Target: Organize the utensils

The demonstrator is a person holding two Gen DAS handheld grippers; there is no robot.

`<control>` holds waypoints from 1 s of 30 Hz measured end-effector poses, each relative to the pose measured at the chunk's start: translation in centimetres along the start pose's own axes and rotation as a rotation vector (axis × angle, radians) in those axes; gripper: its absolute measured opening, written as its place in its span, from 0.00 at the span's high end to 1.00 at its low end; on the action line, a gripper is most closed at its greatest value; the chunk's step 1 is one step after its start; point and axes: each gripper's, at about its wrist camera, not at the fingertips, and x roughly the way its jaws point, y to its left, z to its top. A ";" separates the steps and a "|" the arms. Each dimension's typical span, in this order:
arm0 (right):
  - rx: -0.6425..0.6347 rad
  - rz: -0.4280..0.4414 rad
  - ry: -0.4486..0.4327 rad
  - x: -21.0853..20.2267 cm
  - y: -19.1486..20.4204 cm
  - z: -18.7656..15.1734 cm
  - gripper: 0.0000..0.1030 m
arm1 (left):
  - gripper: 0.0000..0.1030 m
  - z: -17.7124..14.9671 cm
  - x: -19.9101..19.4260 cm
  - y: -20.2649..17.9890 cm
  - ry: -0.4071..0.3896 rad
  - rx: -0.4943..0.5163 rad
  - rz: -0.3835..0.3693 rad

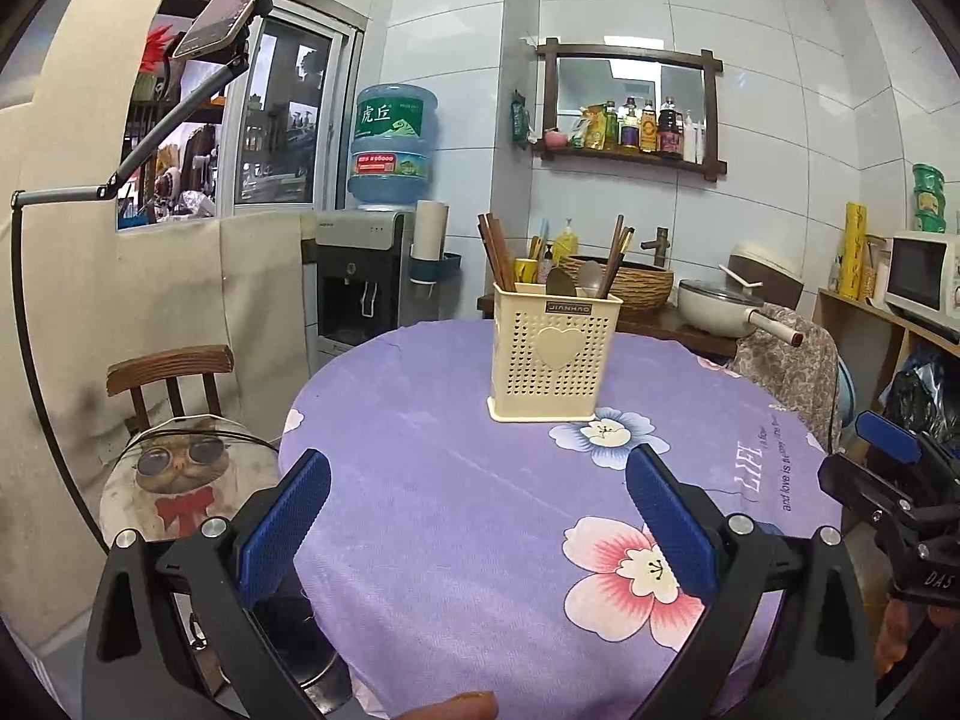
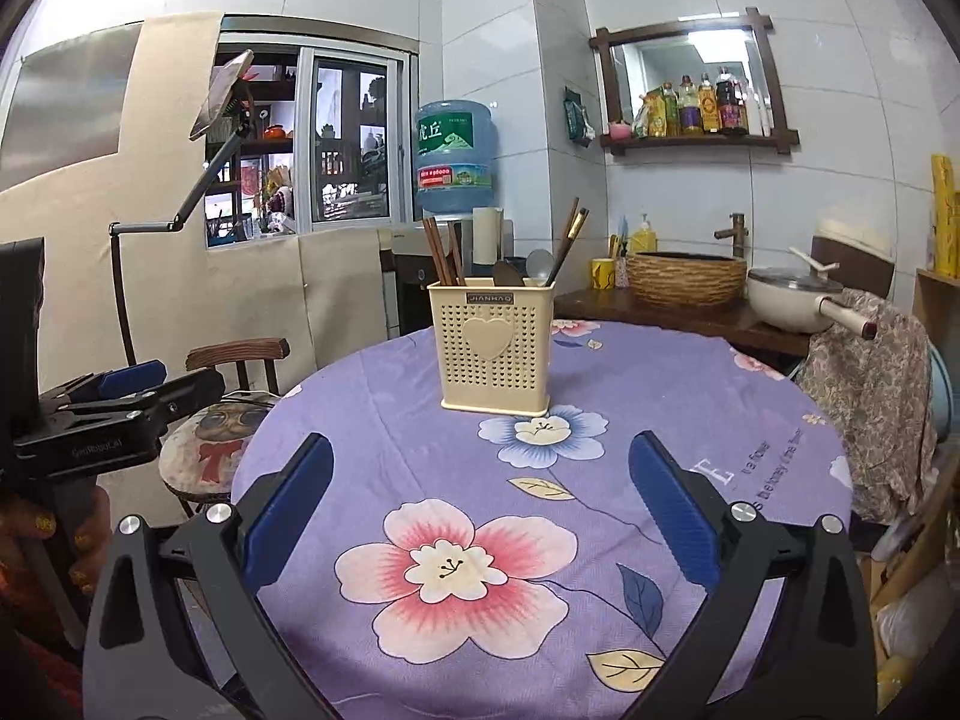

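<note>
A cream perforated utensil holder with a heart on its front stands upright near the far side of the round table. Brown chopsticks stick out on its left, spoons and more sticks on its right. My left gripper is open and empty, well short of the holder. My right gripper is open and empty too, over the near part of the purple flowered cloth. Each gripper shows at the edge of the other's view.
A wooden chair with a cat cushion stands left of the table. A cloth-draped chair stands on the right. Behind are a water dispenser, a woven basin, a white pot and a phone stand.
</note>
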 end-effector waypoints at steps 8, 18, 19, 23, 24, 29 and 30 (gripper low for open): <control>-0.017 -0.010 0.003 0.0 0.3 0.1 0.06 | 0.06 -0.1 -0.2 -0.3 -0.001 0.001 -0.002; -0.006 -0.007 0.010 0.2 0.0 0.1 0.06 | 0.06 -0.2 -0.2 -0.3 0.006 -0.003 0.004; -0.006 -0.008 0.010 0.2 0.0 0.1 0.06 | 0.06 -0.3 -0.2 -0.3 0.007 -0.003 0.004; -0.001 -0.008 0.012 0.3 -0.2 0.1 0.06 | 0.06 -0.4 -0.1 -0.3 0.009 -0.003 0.000; 0.001 -0.007 0.014 0.3 -0.2 0.1 0.06 | 0.06 -0.4 -0.2 -0.3 0.010 -0.002 0.000; -0.003 -0.007 0.023 0.5 -0.3 -0.1 0.06 | 0.06 -0.4 -0.2 -0.3 0.011 -0.004 0.001; -0.004 -0.007 0.026 0.6 -0.3 -0.1 0.06 | 0.06 -0.4 0.0 -0.1 0.013 -0.005 0.001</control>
